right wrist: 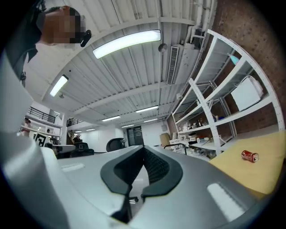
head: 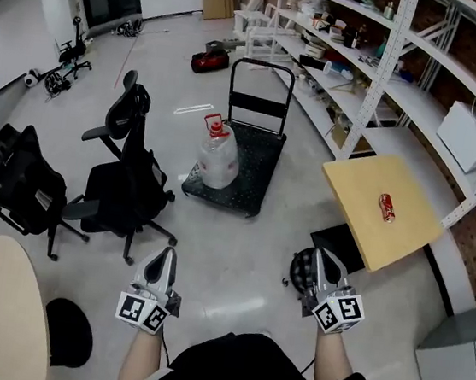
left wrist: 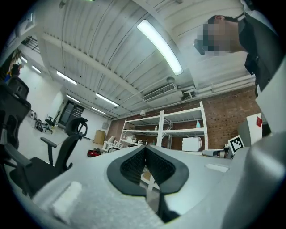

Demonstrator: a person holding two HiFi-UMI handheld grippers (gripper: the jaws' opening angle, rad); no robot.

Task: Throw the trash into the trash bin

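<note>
Small red can [head: 386, 207] with pale metal ends, lying on its side near the middle of a light wooden table [head: 357, 199]. In the head view, placed between 1 and 2 o'clock from the right gripper [head: 322, 262] and well apart from it. Long axis running from 11 o'clock to 5 o'clock there; not possible to tell which end is the top. In the right gripper view, found at 3 o'clock, near the frame edge. Right gripper jaws pressed together, holding nothing. Left gripper [head: 163, 260] likewise closed and empty.
</note>
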